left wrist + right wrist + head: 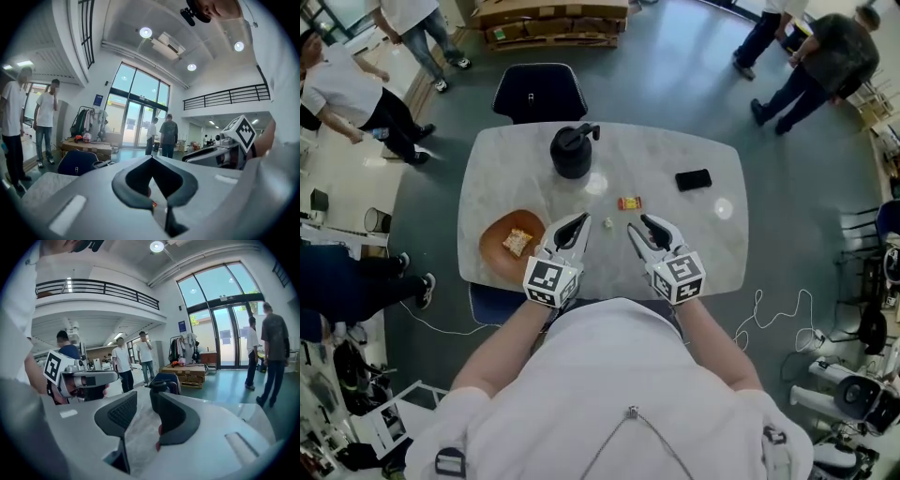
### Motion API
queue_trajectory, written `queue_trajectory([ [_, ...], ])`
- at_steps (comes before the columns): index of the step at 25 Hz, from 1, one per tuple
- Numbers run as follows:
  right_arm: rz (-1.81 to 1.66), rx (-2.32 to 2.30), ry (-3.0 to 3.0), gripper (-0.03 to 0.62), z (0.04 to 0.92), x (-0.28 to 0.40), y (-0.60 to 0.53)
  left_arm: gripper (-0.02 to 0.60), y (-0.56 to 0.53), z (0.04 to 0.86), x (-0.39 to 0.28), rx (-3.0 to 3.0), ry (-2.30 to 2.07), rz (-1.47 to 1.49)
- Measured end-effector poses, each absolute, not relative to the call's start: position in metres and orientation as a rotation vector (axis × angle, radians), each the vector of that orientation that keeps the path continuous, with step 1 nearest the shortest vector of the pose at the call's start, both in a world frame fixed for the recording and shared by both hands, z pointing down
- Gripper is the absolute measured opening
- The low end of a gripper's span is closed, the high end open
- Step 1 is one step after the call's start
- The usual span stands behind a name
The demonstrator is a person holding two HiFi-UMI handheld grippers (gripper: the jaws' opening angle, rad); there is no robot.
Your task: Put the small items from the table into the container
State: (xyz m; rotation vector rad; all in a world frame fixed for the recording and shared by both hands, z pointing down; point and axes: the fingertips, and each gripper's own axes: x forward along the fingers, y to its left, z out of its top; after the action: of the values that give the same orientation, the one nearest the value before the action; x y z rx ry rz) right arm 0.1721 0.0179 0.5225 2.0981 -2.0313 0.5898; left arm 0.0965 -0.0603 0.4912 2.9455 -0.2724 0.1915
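On the white marble table (694, 234) lie a small red and yellow packet (629, 202) and a tiny pale item (607, 223). A black lidded container (572, 150) stands at the far side of the table. Both grippers hover over the near edge, pointing toward the items. My left gripper (577, 225) (151, 159) has its tips meeting and holds nothing. On the other side, my right gripper (640, 225) (146, 401) is open, with bare tabletop showing between its pads and the black container (157, 397) beyond them.
An orange bowl (487, 253) with a snack piece in it sits at the table's near left. A black phone (693, 179) lies at the right. A dark blue chair (539, 89) stands behind the table. Several people stand around the room, and cables trail on the floor (769, 309).
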Motion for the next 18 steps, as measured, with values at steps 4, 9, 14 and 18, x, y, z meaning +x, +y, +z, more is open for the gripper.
queue_trajectory([
  [4, 0.591, 2.095, -2.032, 0.167, 0.525, 0.172, 0.016, 0.002, -0.067, 0.495, 0.096, 2.837, -0.298, 0.125],
  [9, 0.628, 2.072, -2.022, 0.169, 0.535, 0.176, 0.012, 0.003, -0.079, 0.503, 0.089, 2.810, -0.387, 0.142],
  [14, 0.711, 2.025, -2.002, 0.180, 0.562, 0.176, -0.001, 0.003, -0.093, 0.513, 0.080, 2.779, -0.443, 0.157],
  [18, 0.871, 2.004, -1.931, 0.186, 0.608, 0.184, -0.009, 0.003, -0.094, 0.523, 0.074, 2.740, -0.470, 0.183],
])
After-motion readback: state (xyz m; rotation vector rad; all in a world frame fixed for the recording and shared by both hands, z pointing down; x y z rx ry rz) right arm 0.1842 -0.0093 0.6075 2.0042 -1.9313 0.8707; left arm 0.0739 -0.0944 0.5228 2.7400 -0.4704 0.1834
